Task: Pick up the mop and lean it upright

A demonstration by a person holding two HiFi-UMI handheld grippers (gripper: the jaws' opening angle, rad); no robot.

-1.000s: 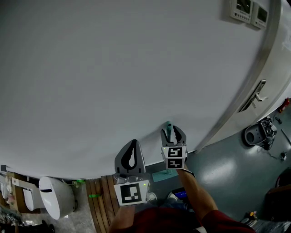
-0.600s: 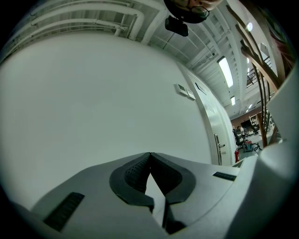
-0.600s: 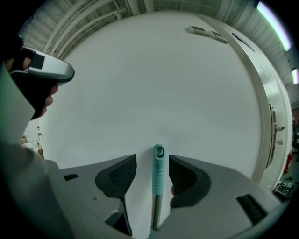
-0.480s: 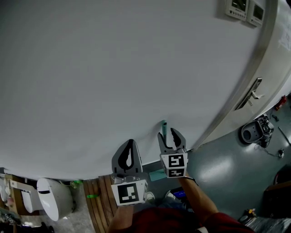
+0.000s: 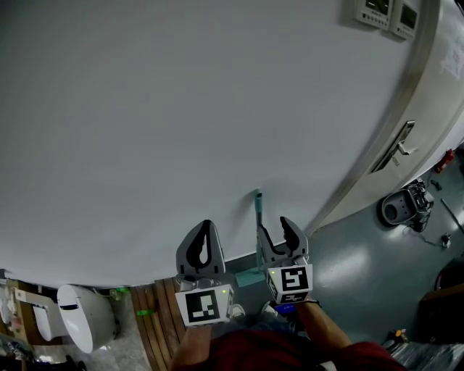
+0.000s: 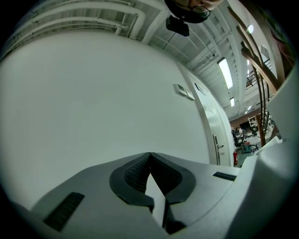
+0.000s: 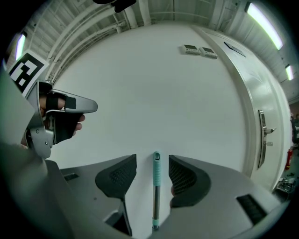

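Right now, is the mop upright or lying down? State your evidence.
Upright. The mop stands vertical against the white wall, between the open jaws of the right gripper, gaps either side.

Mop (image 5: 258,210) upright, leaning on wall (image 5: 181,109). Right tool (image 5: 276,230) just before it, handle lined up with the gap between its parted jaws, not touching. Left tool (image 5: 205,230) just left, jaws together. Door (image 5: 435,109) to the right; wall panels (image 5: 380,13) high beside the frame.

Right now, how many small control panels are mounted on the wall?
2. Both sit side by side high on the wall: the left panel and the right panel, which is nearer the door frame. More may lie outside the view.
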